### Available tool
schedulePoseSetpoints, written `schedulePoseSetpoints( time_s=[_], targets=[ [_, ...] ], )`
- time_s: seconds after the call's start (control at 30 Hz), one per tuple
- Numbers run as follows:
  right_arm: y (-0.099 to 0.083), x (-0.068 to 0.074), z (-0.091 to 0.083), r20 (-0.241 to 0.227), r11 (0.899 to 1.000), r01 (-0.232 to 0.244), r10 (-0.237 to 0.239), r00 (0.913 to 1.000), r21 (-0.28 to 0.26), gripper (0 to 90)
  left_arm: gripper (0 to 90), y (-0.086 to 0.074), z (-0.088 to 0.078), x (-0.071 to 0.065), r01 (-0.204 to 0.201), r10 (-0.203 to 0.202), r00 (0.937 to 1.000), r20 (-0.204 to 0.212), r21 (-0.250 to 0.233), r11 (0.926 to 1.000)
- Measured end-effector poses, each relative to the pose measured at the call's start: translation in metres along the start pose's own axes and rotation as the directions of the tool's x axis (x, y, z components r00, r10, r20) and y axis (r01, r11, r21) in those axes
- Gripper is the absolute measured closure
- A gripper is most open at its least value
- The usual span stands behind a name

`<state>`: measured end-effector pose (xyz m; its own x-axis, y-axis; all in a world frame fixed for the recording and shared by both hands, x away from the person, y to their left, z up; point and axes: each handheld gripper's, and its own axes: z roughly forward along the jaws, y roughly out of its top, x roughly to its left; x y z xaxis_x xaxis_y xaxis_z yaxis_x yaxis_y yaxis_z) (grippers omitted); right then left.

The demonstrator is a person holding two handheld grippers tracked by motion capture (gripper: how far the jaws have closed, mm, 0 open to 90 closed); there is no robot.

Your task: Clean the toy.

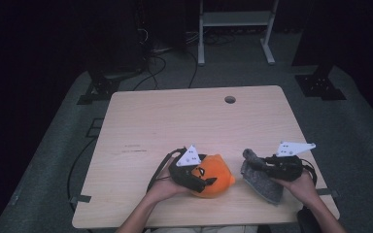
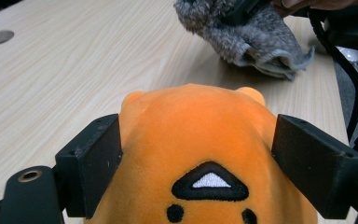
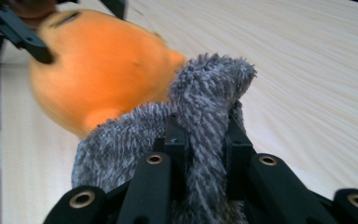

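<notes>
plush (image 2: 200, 140) between left gripper (image 2: 198, 163) pads

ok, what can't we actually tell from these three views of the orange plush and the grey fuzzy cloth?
- Round orange plush toy, left gripper view: lower face cut off by the bottom edge; whether the left gripper presses its sides is unclear.
- Same toy, right gripper view: blurred.
- Grey fuzzy cloth, right gripper view: the right gripper hides the pinched fold.
- High view: cloth shape too small and dim to tell.
</notes>
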<state>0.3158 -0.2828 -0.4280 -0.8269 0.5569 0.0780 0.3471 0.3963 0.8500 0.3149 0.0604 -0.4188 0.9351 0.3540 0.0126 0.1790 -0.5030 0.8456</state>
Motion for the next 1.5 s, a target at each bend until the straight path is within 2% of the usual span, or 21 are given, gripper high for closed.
schedulePoseSetpoints(
  time_s=[0.17, 0.27, 0.33, 0.4, 0.53, 0.7, 0.87, 1.07, 1.1, 1.17, 1.23, 1.3, 1.47, 1.5],
  targets=[
    [-0.008, -0.01, -0.007, 0.011, 1.0, -0.017, 0.017, 0.9998, 0.001, 69.6, 15.0, -0.002, 0.002, 0.003, 0.036, -0.037, 0.9993, 0.01, 0.011, 0.9993],
    [-0.01, -0.01, -0.01, 0.004, 1.0, -0.015, 0.015, 0.9999, -0.009, 62.6, 16.4, -0.003, 0.004, 0.001, 0.023, -0.023, 0.9996, 0.013, 0.021, 0.9995],
    [-0.01, -0.01, -0.01, 0.001, 1.0, -0.015, 0.015, 0.9999, -0.012, 57.5, 20.0, -0.003, 0.003, 0.0, 0.004, -0.004, 0.9999, 0.012, 0.027, 0.9996],
    [-0.01, -0.01, -0.01, -0.011, 1.0, -0.013, 0.013, 0.9999, -0.009, 53.5, 23.8, -0.003, 0.002, 0.0, 0.003, -0.004, 0.9999, 0.01, 0.026, 0.9996],
    [-0.01, -0.012, -0.01, -0.005, 1.0, -0.017, 0.017, 0.9998, -0.015, 47.2, 31.5, -0.004, 0.001, -0.001, -0.009, 0.009, 1.0, 0.002, 0.025, 0.9996],
    [-0.011, -0.013, -0.012, 0.004, 0.999, -0.026, 0.026, 0.9997, -0.026, 46.0, 44.4, -0.004, -0.001, -0.005, -0.034, 0.034, 0.9992, -0.023, 0.002, 0.9994],
    [-0.009, -0.012, -0.014, -0.001, 0.999, -0.02, 0.02, 0.9998, -0.051, 45.5, 51.4, -0.003, -0.004, -0.002, -0.009, 0.007, 0.9994, -0.035, -0.041, 0.9991],
    [-0.007, -0.01, -0.015, -0.006, 0.997, -0.015, 0.014, 0.9999, -0.071, 45.3, 51.8, 0.002, -0.004, 0.015, -0.001, -0.005, 0.9929, -0.119, -0.05, 0.9988],
    [-0.007, -0.01, -0.015, -0.007, 0.997, -0.015, 0.014, 0.9999, -0.073, 45.2, 51.8, 0.003, -0.005, 0.018, -0.009, 0.003, 0.9909, -0.135, -0.048, 0.9988],
    [-0.007, -0.01, -0.014, -0.008, 0.997, -0.01, 0.009, 0.9999, -0.078, 44.9, 51.6, 0.007, -0.006, 0.026, -0.02, 0.009, 0.9822, -0.188, -0.055, 0.9983],
    [-0.006, -0.01, -0.014, -0.01, 0.997, -0.01, 0.009, 0.9999, -0.081, 44.5, 51.2, 0.01, -0.007, 0.034, -0.027, 0.012, 0.9754, -0.22, -0.061, 0.9978],
    [-0.006, -0.01, -0.013, -0.012, 0.997, -0.012, 0.011, 0.9999, -0.083, 44.0, 50.6, 0.011, -0.006, 0.042, -0.012, -0.005, 0.975, -0.222, -0.071, 0.9974],
    [-0.005, -0.008, -0.011, -0.021, 0.996, -0.008, 0.006, 0.9998, -0.087, 43.4, 46.1, 0.001, 0.006, 0.052, 0.033, -0.039, 0.9792, -0.199, -0.032, 0.9989],
    [-0.004, -0.007, -0.011, -0.023, 0.996, -0.007, 0.005, 0.9997, -0.087, 43.3, 43.7, -0.001, 0.005, 0.053, 0.05, -0.059, 0.9803, -0.189, -0.052, 0.9974]
  ],
)
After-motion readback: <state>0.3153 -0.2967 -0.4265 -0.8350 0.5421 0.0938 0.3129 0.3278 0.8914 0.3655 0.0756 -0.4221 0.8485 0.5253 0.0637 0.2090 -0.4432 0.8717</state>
